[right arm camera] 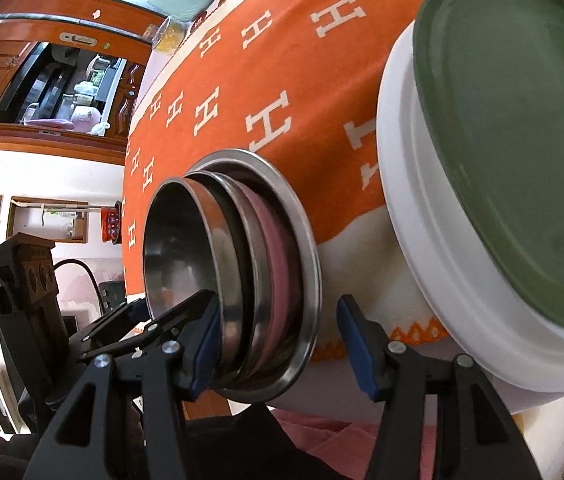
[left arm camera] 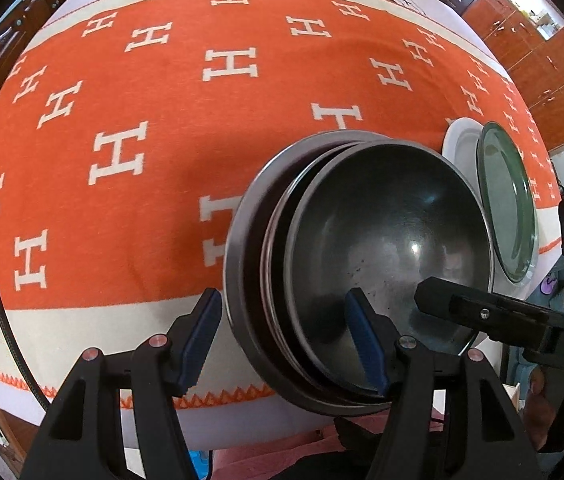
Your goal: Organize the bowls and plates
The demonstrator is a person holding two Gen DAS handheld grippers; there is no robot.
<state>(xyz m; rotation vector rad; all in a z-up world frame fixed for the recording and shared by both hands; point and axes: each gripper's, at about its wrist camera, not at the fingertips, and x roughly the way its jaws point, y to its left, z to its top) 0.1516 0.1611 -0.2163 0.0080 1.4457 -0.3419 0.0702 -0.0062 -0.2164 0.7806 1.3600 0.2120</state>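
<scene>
Both jaw sets wide, straddling the nested steel bowl stack (left arm camera: 362, 264): left hand-held gripper (left arm camera: 286, 340), right hand-held gripper (right arm camera: 277, 344). Step: stacking bowls. Next, probably close on the stack rim.

Nested round steel bowls (right arm camera: 241, 280) are set just left of the right gripper (right arm camera: 277, 344); a round green plate (right arm camera: 522, 140), apparently stacked on a round white plate (right arm camera: 414, 208), lies right.
</scene>
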